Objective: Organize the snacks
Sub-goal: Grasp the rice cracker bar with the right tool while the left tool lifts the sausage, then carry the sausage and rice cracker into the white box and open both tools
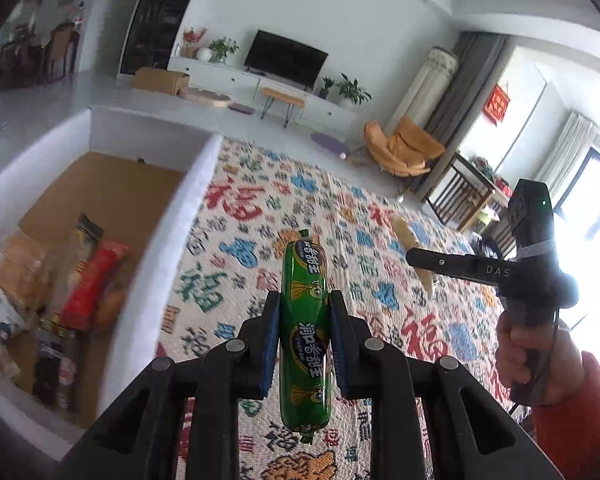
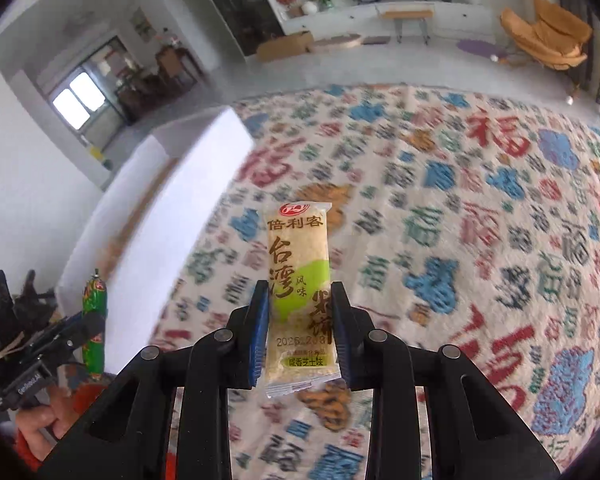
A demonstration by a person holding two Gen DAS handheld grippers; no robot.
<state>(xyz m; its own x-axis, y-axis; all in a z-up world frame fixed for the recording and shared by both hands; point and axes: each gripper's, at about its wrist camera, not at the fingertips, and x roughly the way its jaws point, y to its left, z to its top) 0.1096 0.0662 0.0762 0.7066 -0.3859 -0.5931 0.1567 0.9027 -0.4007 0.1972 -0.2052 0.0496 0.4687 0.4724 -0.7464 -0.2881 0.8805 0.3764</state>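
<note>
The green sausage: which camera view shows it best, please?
The left wrist view shows it best: the green sausage fills the centre, clamped between the left gripper's blue pads, its whole length visible. In the right wrist view it is small, at the left edge, partly hidden by that gripper.

A glossy green plastic sausage wrapper (image 1: 304, 336), a shiny clear-film rice cracker packet (image 2: 300, 292), a rough woven cloth (image 1: 260, 216) and a matt white foam box (image 1: 168, 240) at left.
</note>
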